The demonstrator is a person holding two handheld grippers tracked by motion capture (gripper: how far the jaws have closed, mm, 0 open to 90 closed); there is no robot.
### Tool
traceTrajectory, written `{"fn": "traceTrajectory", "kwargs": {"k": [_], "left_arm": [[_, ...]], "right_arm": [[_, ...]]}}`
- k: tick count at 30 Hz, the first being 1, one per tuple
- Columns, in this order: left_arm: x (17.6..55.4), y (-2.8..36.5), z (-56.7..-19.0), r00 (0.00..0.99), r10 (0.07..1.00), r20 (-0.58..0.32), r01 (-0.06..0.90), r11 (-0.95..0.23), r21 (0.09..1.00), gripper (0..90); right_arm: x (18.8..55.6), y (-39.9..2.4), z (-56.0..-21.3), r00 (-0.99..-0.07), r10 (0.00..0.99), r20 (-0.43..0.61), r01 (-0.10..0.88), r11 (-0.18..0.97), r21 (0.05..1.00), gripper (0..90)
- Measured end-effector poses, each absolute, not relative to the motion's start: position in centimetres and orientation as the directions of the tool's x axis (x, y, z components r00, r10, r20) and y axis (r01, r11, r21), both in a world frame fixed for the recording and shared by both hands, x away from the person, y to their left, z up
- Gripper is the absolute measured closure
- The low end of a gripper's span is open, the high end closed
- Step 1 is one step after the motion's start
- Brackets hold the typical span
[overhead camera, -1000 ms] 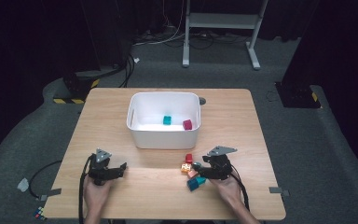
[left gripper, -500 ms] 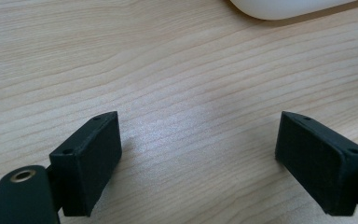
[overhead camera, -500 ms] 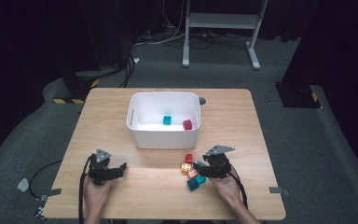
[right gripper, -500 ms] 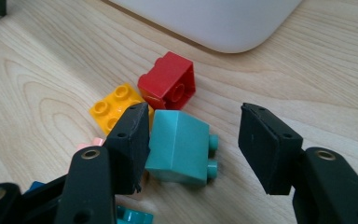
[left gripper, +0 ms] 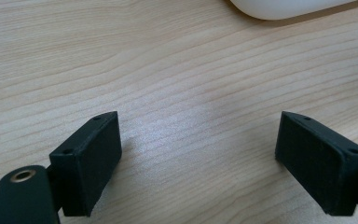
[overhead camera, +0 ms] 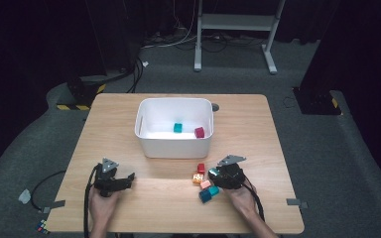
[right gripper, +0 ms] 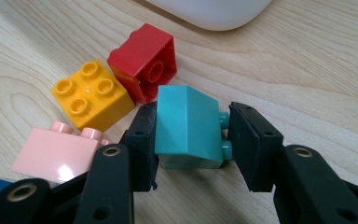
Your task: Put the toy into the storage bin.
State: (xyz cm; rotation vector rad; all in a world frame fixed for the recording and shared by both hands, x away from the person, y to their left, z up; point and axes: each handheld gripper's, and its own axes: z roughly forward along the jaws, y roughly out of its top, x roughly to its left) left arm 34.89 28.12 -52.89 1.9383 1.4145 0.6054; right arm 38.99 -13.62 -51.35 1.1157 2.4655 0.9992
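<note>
The right hand-held gripper (right gripper: 191,135), jaws just closing, clamps a teal brick (right gripper: 189,126); the left hand-held gripper (left gripper: 200,158) gapes wide, empty, over the surface (left gripper: 191,70).

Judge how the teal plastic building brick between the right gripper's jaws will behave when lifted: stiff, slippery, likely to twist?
The teal plastic building brick looks rigid and should not deform. Its glossy faces could be slippery. The right gripper, whose jaws have just been closing, meets studs on one side, so the brick may twist.
</note>
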Motion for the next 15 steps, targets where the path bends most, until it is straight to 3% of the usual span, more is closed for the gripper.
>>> {"fn": "traceTrajectory", "kwargs": {"k": [15], "left_arm": [[34.88,28.14,-52.88,0.311,0.95,-0.009,0.649,-0.205,0.733,14.5]], "right_arm": [[38.83,-13.75,-51.28,-0.665,0.746,0.011,0.545,0.476,0.691,56.9]]}}
